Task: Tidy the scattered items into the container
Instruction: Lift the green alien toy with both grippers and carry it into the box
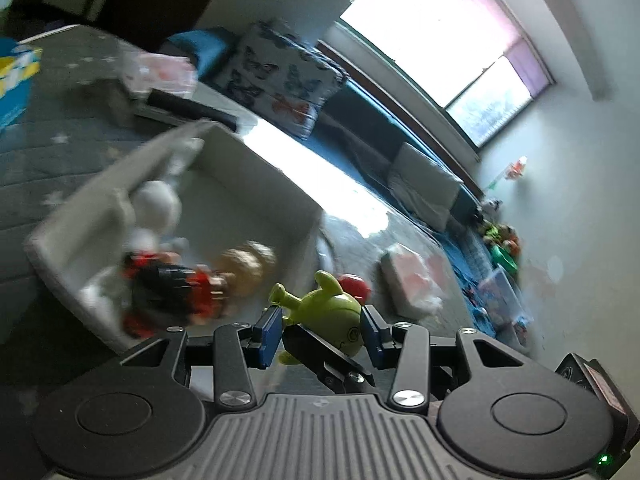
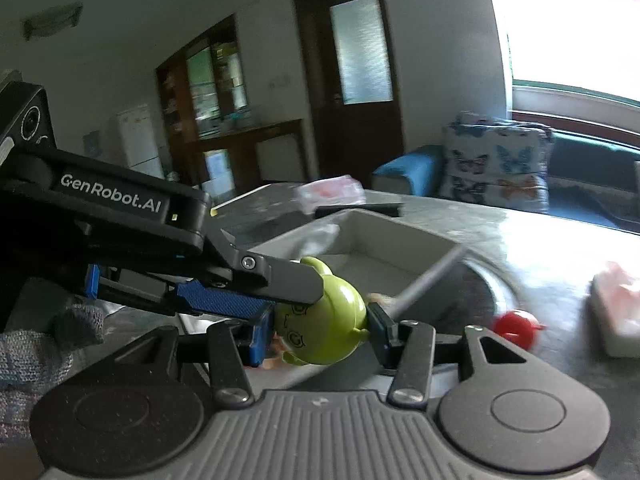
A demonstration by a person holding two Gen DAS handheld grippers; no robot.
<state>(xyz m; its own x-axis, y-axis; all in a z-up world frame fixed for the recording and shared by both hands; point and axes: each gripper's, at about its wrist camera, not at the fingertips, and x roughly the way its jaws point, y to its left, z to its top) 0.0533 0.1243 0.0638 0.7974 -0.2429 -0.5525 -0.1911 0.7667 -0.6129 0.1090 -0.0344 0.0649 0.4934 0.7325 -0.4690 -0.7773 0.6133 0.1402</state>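
I have the lime-green plastic alien figure (image 1: 326, 314) caught between both tools at once, off the table and just outside the near corner of the white rectangular storage box (image 1: 256, 184). The left gripper (image 1: 320, 330) has its blue pads (image 1: 267, 332) pressed against either side of the figure's round head. The right gripper (image 2: 318, 334) does the same from its own angle, so the two pairs of fingers cross over the toy. Seen from the right wrist, the left tool's black finger lies over the top of the head, with its blue pad underneath. Both pairs of jaws look narrowed onto the figure, though I cannot tell which one carries the weight. I judge this to be a hand-over or a regrip: a smooth, rounded head slips easily, and a second pinch steadies it before the drop.

The box holds a white plush toy (image 1: 154, 204), a black and red figure (image 1: 168, 284) and a tan rounded toy (image 1: 248, 262), so the sorting is well along. A small red round toy (image 2: 516, 326) lies on the grey cloth-covered table (image 1: 60, 152) just beyond the box, with a pink and white wrapped packet (image 2: 616, 312) near it. Both are probably waiting their turn. One tool must let go before the other can swing over the rim, or the figure may twist loose
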